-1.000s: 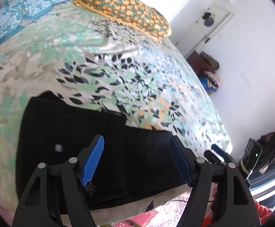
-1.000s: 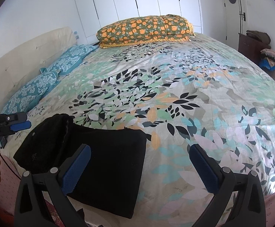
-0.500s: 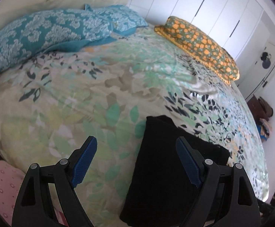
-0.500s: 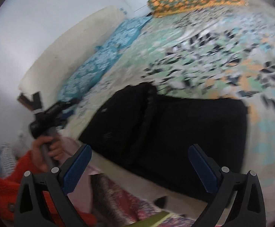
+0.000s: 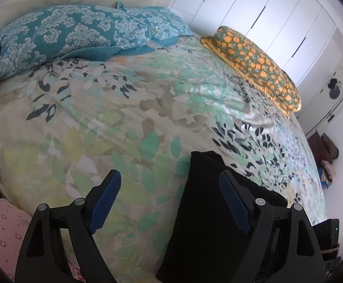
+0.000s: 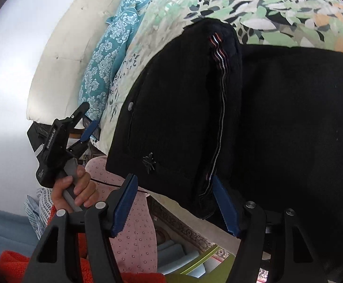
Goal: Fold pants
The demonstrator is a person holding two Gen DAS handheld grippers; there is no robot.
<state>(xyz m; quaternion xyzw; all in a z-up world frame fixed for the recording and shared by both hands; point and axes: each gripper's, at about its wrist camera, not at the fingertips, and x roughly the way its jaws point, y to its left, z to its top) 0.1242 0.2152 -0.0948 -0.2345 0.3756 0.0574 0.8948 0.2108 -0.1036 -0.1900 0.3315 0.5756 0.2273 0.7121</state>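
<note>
The black pants (image 6: 277, 122) lie folded on the leaf-print bedspread (image 5: 100, 122) near the bed's edge; they also show in the left wrist view (image 5: 202, 224) at the lower right. A thin red-and-white stripe (image 6: 221, 108) runs along a fold. My right gripper (image 6: 175, 204) is open, its jaws on either side of the pants' near edge that hangs over the bed side. My left gripper (image 5: 171, 200) is open and empty above the bedspread, left of the pants; it also shows in the right wrist view (image 6: 82, 127), held off the bed's side.
Teal patterned pillows (image 5: 60, 33) lie against the cream headboard (image 6: 60, 54). An orange-flowered pillow (image 5: 254, 59) lies at the far side by white wardrobe doors (image 5: 265, 11). Pink dotted cloth (image 6: 129, 224) and red fabric (image 6: 13, 266) are below the bed edge.
The right gripper has swung down and in toward the pants' near edge and its jaws are narrower. The left gripper turned left toward the pillows, then held almost still.
</note>
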